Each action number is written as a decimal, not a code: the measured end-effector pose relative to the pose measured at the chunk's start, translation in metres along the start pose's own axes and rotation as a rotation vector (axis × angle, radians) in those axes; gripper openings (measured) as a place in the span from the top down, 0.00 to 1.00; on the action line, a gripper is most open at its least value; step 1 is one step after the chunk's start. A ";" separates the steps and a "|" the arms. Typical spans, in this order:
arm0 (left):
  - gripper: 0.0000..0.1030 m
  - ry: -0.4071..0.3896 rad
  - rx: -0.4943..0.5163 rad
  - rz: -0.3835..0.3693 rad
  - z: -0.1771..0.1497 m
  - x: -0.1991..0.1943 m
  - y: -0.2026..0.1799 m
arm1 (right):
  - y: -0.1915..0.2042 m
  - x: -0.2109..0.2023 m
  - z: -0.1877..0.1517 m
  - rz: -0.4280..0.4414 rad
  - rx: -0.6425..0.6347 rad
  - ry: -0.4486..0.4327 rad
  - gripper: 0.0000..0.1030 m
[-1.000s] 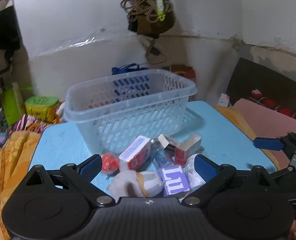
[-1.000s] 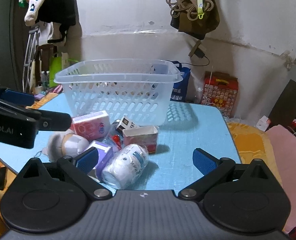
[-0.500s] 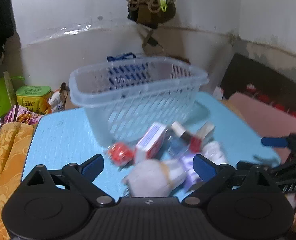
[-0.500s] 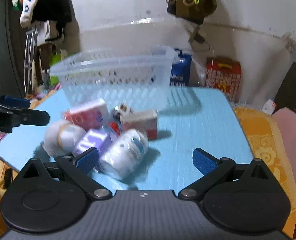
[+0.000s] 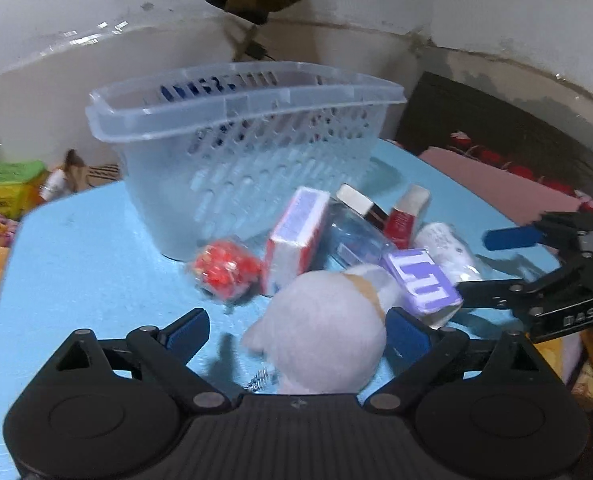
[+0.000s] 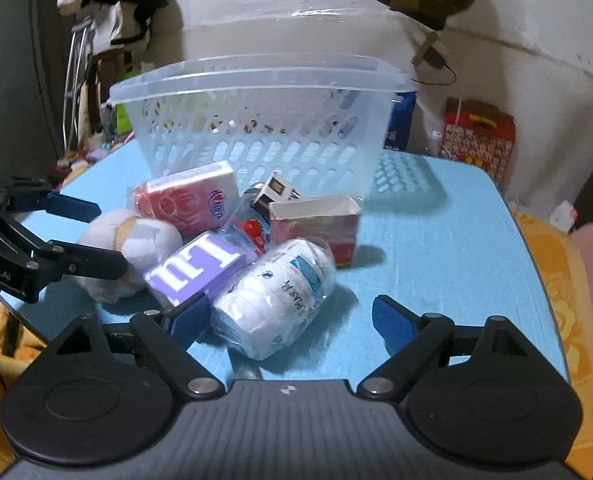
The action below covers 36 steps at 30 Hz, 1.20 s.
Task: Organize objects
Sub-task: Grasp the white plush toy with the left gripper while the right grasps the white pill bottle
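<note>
White plush, rounded and soft, fills the space between the spread fingers of the left gripper [image 5: 298,334]: the plush toy [image 5: 324,344] is framed there but not yet pinched, the blue pads standing wide on either side of it. The right gripper [image 6: 292,320] is likewise held wide, with the wrapped white roll [image 6: 274,294] lying just ahead of it at about 11 o'clock and its left pad close beside the purple box [image 6: 196,266]. The rest of the pile is gathered on the blue table [image 6: 436,248]: a pink tissue pack [image 6: 192,200], a red-and-white carton [image 6: 316,222], a small clear bottle [image 6: 252,216] and, in the left view, a red wrapped item [image 5: 224,270]. The clear perforated basket [image 5: 248,152] stands at 12 o'clock behind the pile and appears empty of these things. The step in hand is judged to be the first pick. Closing on the toy would be called for next, gently, since it will compress, followed by a lift over the basket rim without the neighbouring box being dragged.
</note>
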<state>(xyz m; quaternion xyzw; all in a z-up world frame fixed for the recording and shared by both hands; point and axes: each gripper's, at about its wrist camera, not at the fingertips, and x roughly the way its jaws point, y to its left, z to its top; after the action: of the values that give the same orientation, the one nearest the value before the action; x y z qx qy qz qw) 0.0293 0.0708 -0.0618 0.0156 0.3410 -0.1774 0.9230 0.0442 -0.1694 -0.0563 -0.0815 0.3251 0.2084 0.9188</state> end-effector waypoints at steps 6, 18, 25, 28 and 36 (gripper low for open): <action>0.07 -0.008 0.008 -0.042 -0.002 0.011 0.003 | 0.002 0.013 0.003 0.008 -0.027 0.034 0.16; 0.27 0.004 0.121 0.032 -0.015 0.015 -0.021 | 0.008 0.016 -0.001 -0.048 -0.039 0.064 0.23; 0.27 -0.061 0.102 0.066 -0.009 -0.003 -0.020 | 0.013 0.001 0.006 -0.133 -0.051 0.043 0.23; 0.27 -0.074 0.098 0.099 -0.007 -0.008 -0.018 | 0.010 -0.007 0.009 -0.166 -0.039 0.040 0.23; 0.27 -0.097 0.104 0.140 -0.004 -0.015 -0.022 | 0.006 -0.040 0.015 -0.252 -0.004 0.021 0.23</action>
<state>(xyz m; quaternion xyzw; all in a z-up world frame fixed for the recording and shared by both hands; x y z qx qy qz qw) 0.0087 0.0555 -0.0538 0.0785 0.2843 -0.1304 0.9466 0.0220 -0.1727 -0.0200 -0.1257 0.3216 0.0911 0.9341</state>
